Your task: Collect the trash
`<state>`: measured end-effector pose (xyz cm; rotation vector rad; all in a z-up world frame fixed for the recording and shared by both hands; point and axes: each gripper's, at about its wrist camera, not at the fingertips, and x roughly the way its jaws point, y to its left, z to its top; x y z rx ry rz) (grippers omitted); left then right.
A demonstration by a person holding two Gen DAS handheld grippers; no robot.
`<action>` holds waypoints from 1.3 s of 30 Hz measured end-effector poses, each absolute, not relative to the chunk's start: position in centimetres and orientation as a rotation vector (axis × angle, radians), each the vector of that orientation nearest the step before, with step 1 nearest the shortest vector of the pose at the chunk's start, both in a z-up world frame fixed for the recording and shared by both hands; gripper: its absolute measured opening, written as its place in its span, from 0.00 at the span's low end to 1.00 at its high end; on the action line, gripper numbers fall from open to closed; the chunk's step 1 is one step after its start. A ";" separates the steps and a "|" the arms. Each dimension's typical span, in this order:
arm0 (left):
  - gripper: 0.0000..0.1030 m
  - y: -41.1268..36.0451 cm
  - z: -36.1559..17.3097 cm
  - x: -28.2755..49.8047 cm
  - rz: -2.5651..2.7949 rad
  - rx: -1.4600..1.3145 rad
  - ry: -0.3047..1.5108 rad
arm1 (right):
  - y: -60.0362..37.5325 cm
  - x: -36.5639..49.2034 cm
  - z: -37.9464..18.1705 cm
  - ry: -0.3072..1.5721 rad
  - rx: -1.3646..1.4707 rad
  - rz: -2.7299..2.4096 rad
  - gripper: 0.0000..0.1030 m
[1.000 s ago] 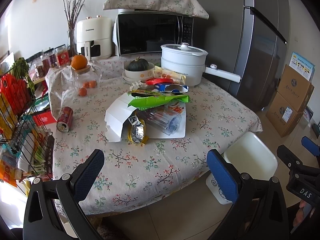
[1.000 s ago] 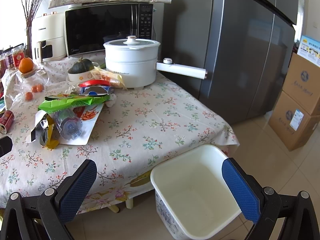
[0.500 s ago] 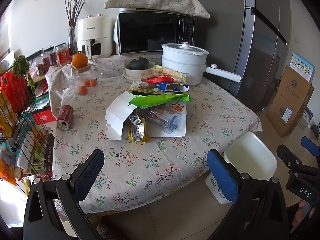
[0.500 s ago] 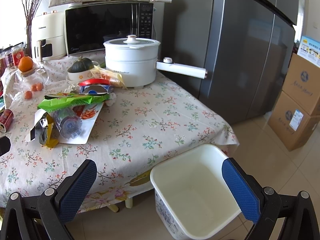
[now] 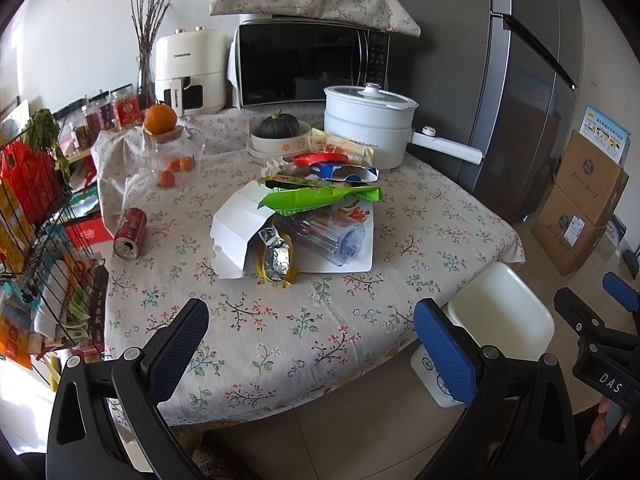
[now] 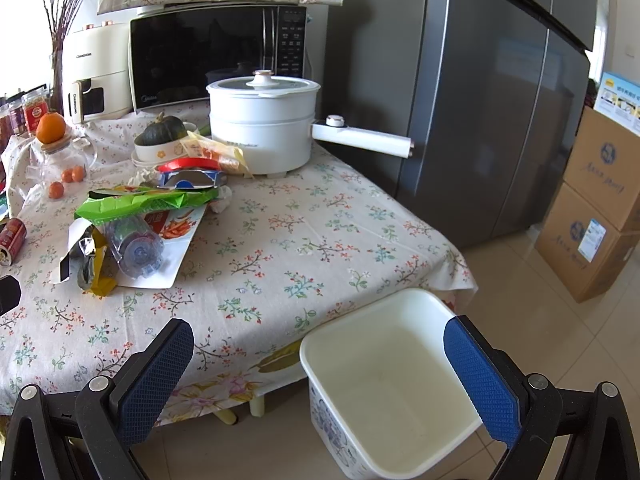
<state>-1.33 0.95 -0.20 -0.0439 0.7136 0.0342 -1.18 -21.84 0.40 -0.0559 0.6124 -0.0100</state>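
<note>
A heap of trash is piled near the middle of the bench: a green wrapper is laid over a clear plastic bottle, a foil wrapper and a folded white paper, with a blue-and-white packet just behind. A red can is seen lying on its side, apart to the left. The bench is covered with a floral cloth. At its far side a white pot with a long handle, a bowl holding a dark squash, a microwave and a cream air fryer are ranged. A white bin, empty, is set on the tiled floor against the bench's near right corner. A grey fridge and stacked cardboard boxes are found to the right; a wire rack is placed to the left. The left gripper and right gripper are held short of the bench, fingers spread wide, nothing gripped.
</note>
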 end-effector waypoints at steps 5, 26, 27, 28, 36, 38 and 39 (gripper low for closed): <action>1.00 1.1 -0.5 -1.4 0.036 -0.047 0.717 | -21.9 -1.2 0.4 0.610 -0.058 -0.012 1.00; 1.00 4.5 0.6 0.4 0.068 -0.059 0.704 | -21.4 -0.3 1.8 0.594 -0.088 -0.002 1.00; 1.00 4.8 0.7 0.6 0.067 -0.057 0.704 | -21.3 -0.2 1.9 0.596 -0.086 0.003 1.00; 1.00 5.1 0.8 0.9 0.067 -0.055 0.706 | -21.3 0.0 2.0 0.599 -0.083 0.007 1.00; 1.00 9.6 1.1 4.5 0.115 -0.023 0.774 | -20.5 2.4 2.9 0.645 -0.032 0.089 1.00; 1.00 11.1 1.0 5.9 0.144 -0.010 0.800 | -19.9 3.5 3.2 0.672 -0.027 0.126 1.00; 1.00 11.9 0.9 6.8 0.157 -0.007 0.821 | -19.4 4.1 3.3 0.688 -0.031 0.144 1.00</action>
